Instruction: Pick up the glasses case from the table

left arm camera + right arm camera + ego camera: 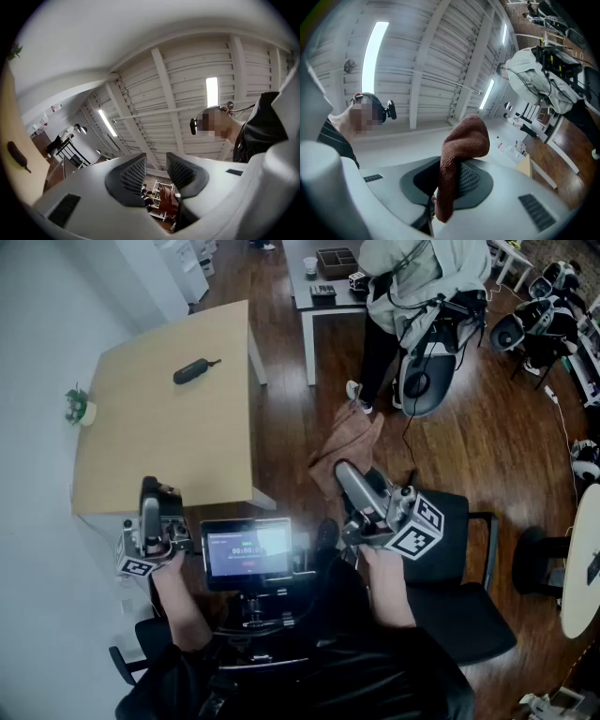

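While the glasses case (192, 371) lies on the far part of the wooden table (159, 451), both grippers are off the table's near edge, well apart from it. Left gripper (154, 161): tilted upward, jaws drawn together to a narrow slit, nothing between them. Right gripper (450, 174): also tilted upward, jaws clamped on a brown cloth (465, 140), which folds over the jaw tips. Small potted plant (79, 407) at the table's left edge. Black chair (459, 577) to the right.
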### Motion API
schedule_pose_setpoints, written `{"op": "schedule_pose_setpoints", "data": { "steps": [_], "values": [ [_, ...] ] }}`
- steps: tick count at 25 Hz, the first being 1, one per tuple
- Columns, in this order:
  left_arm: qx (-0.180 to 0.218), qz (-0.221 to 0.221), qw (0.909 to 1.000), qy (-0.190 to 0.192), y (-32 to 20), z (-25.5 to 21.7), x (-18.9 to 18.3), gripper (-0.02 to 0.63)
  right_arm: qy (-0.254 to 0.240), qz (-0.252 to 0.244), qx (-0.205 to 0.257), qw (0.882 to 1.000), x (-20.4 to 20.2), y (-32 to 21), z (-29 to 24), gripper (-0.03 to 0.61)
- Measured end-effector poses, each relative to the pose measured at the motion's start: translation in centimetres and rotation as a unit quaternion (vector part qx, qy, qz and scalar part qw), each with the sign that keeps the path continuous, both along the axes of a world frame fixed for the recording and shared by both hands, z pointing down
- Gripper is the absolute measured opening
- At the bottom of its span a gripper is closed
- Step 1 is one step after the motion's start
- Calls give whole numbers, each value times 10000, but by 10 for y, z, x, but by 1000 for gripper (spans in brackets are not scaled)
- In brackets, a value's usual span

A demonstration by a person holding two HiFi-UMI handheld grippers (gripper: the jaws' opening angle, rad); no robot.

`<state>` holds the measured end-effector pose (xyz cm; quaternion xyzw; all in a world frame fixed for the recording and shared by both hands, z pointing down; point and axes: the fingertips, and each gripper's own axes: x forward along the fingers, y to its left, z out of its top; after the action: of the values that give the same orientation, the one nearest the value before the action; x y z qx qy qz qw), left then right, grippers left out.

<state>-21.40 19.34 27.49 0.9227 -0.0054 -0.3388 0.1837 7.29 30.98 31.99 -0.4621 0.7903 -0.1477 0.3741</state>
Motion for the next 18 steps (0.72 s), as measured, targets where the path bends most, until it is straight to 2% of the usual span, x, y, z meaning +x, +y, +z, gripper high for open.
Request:
{"op": "schedule_pose_setpoints", "data": {
  "steps": [4, 9, 13, 18],
  "values": [
    [133, -336, 9991, -226, -27, 19, 28, 126, 39, -3, -75, 10000, 46, -26, 6, 61],
    [14, -627, 9963, -580, -87, 36, 78, 127, -91, -275, -228, 9993, 91, -98, 18, 61],
    [49, -836, 9958, -360, -110, 44, 74, 127, 84, -561, -239, 9981, 81, -133, 17, 61],
    [-45, -1180, 9929, -98, -171, 59, 76, 140, 371, -875, -490, 9943, 81, -211, 13, 61]
  ]
}}
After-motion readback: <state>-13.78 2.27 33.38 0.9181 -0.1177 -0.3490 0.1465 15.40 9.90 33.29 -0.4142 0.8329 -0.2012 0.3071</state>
